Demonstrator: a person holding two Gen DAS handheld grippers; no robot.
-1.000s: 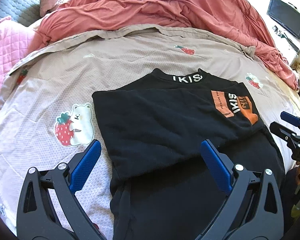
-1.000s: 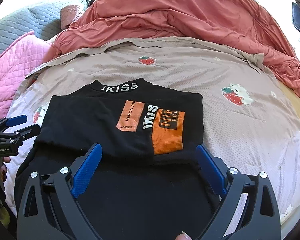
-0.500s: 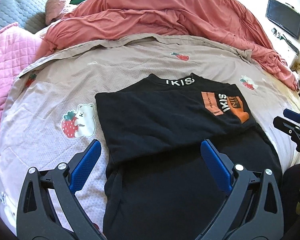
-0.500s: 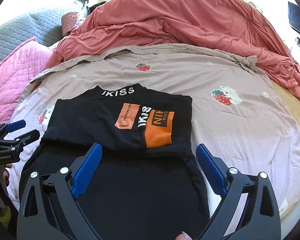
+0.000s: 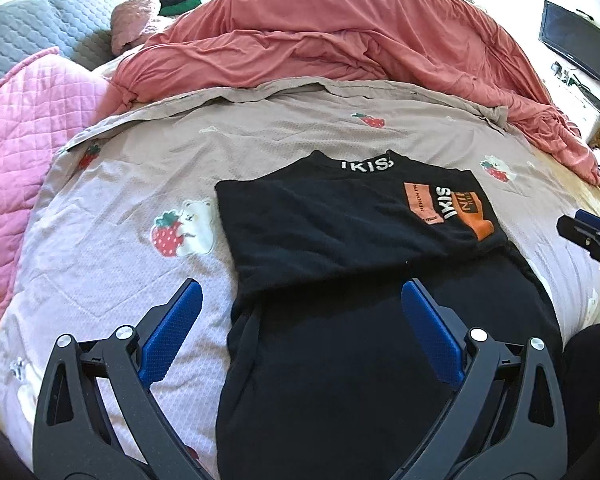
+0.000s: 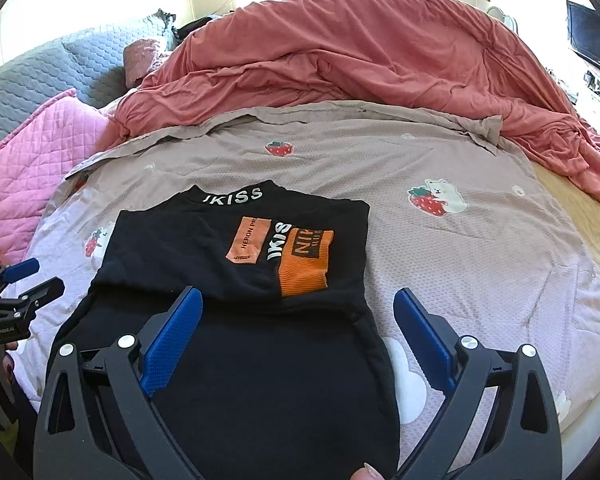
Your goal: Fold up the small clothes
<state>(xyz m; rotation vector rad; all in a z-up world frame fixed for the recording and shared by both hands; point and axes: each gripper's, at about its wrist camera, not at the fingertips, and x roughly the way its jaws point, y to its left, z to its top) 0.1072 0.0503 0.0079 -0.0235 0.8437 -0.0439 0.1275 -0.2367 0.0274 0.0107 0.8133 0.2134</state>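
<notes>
Black shirt [image 5: 340, 240] lies on the bedsheet [image 5: 140, 168], sleeves folded across its chest; both grippers have drawn back toward its hem. Left gripper [image 5: 300, 320] and right gripper [image 6: 298, 320] hover spread and empty; the hem fold probably comes next.

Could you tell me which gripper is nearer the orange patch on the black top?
Right. The right gripper hovers just short of the orange patch; the left gripper sits farther off, to the patch's left.
</notes>
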